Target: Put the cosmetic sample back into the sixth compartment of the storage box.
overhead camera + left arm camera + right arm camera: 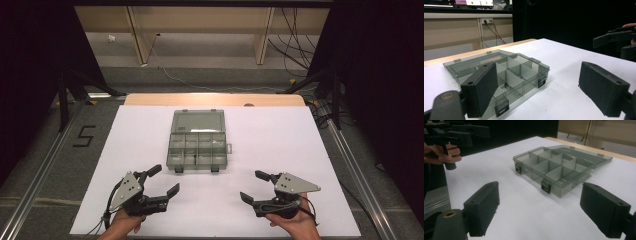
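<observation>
Resting near the open compartment box (197, 144) on the white table (280, 145): left gripper (162, 180) and right gripper (252, 186), jaws spread, empty.

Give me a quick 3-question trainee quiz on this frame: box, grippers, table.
1. True or false: the lid of the organizer box is open.
2. The left gripper is: A) open, B) shut on the box, C) shut on nothing.
3. What small thing lies in a near compartment in the left gripper view?

Key: 1 true, lid laid back flat. 2 A; the right gripper is open too. 3 A small metal part, too small to identify.
</observation>
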`<action>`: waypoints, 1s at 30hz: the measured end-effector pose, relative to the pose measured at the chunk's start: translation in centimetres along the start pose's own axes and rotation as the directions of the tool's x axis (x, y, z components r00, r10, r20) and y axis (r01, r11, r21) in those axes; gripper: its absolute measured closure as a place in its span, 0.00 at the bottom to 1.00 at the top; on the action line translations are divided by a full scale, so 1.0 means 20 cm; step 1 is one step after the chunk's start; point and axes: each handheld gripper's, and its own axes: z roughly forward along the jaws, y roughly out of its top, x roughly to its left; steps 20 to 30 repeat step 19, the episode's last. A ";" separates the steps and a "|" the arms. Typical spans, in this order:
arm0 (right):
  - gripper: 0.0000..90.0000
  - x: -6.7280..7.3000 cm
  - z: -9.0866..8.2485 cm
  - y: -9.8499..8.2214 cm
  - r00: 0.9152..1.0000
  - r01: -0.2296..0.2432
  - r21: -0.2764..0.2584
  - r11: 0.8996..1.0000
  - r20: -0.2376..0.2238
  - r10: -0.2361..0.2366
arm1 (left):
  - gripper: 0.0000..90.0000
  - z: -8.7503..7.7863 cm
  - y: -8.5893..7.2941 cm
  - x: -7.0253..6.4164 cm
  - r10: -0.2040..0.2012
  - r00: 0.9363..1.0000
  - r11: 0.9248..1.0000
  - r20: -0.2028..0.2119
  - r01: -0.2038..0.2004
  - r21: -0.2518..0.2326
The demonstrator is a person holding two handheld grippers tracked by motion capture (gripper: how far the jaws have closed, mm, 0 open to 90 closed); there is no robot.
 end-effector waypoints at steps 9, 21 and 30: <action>0.19 0.01 0.01 0.00 1.000 0.009 0.008 1.000 -0.001 -0.009 | 0.17 0.00 0.00 0.00 -0.002 1.000 1.000 -0.001 0.002 0.000; 0.19 0.01 0.01 0.00 1.000 0.009 0.009 1.000 -0.002 -0.009 | 0.17 0.00 0.00 0.00 0.003 1.000 1.000 -0.001 -0.003 0.000; 0.19 0.01 0.01 0.00 1.000 0.009 0.009 1.000 -0.002 -0.009 | 0.17 0.00 0.00 0.00 0.003 1.000 1.000 -0.001 -0.003 0.000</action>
